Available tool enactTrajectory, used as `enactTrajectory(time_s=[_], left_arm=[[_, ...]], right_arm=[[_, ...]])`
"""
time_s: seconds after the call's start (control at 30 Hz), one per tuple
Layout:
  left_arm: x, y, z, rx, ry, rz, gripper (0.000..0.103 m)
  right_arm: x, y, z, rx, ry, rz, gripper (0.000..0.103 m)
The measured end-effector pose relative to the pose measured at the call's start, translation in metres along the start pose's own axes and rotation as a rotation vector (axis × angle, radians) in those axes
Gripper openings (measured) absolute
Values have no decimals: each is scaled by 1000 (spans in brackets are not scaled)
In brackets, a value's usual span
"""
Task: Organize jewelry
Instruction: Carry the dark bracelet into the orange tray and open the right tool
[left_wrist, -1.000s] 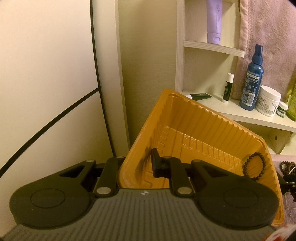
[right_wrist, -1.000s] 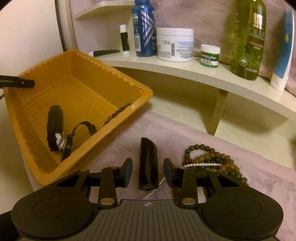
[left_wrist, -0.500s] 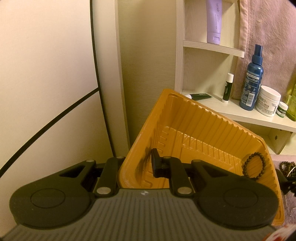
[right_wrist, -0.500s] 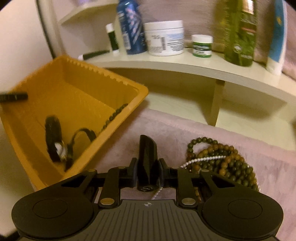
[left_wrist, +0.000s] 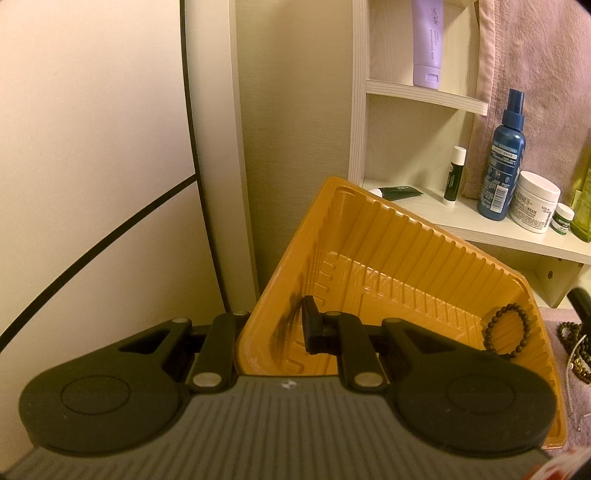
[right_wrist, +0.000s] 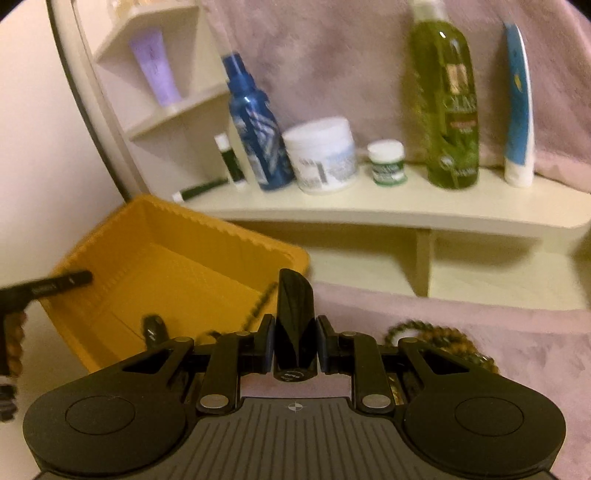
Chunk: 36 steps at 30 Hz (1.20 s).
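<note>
Towel (right_wrist: 369, 66), pink and large, is hanging behind one pale shelf (right_wrist: 369, 210), and that shelf is the landmark here. One orange tray (left_wrist: 388, 258) is sitting just below the left end of the shelf, tilted, and the left gripper (left_wrist: 273, 332) is pinching its near wall: one finger is standing inside the tray, the other outside, nearly closed on the thin plastic. Inside the tray one dark bead bracelet (left_wrist: 508, 328) is leaning at the right wall, and one dark strap (right_wrist: 153, 328), perhaps a watch, is lying on the tray floor; it is blurred. In front of the shelf, on the pink cloth, a pile of bead strands (right_wrist: 443, 336) is lying; their number I cannot tell.

The right gripper (right_wrist: 295, 347) is holding one black glossy case (right_wrist: 295, 317) above the cloth, in front of the shelf and beside the right corner of the tray; both pads are pressing on its sides, with the jaws only partly open.

On the shelf seven containers are standing: one green bottle (right_wrist: 443, 103), one blue-white tube (right_wrist: 519, 110), one blue spray bottle (left_wrist: 502, 155), one white jar (left_wrist: 535, 201) reading "KIEHL'S" and "CREAM", one small green-white jar (left_wrist: 563, 219), one lip balm stick (left_wrist: 454, 177), and one dark tube lying flat (left_wrist: 399, 192). Above the shelf one lilac tube (left_wrist: 426, 44) is standing; its writing is unreadable.
</note>
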<state>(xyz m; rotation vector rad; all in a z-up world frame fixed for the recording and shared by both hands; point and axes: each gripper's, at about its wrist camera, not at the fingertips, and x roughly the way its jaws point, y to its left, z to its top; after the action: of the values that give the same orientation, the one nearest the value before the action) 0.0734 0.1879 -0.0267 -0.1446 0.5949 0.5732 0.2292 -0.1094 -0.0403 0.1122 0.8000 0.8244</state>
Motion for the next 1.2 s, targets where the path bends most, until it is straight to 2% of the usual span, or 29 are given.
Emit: enactTrajectory(time_s=[0.13, 0.33, 0.57, 0.83, 0.97, 1.1, 1.2], left_arm=[[0, 0, 0, 1, 2, -1, 15], [0, 1, 1, 0, 4, -4, 14], [0, 1, 1, -4, 9, -7, 14], [0, 2, 1, -4, 8, -6, 14], [0, 2, 1, -2, 9, -6, 14], [-1, 1, 1, -2, 10, -8, 14], [-1, 1, 0, -4, 8, -6, 14]], right_arm=[[4, 12, 6, 14, -6, 52, 23], [36, 33, 10, -5, 32, 117, 23], [75, 50, 8, -55, 92, 100, 23], [95, 55, 5, -85, 129, 68, 23], [95, 55, 8, -58, 112, 79, 25], [74, 56, 8, -35, 73, 98, 37], [47, 58, 2, -18, 29, 106, 42]])
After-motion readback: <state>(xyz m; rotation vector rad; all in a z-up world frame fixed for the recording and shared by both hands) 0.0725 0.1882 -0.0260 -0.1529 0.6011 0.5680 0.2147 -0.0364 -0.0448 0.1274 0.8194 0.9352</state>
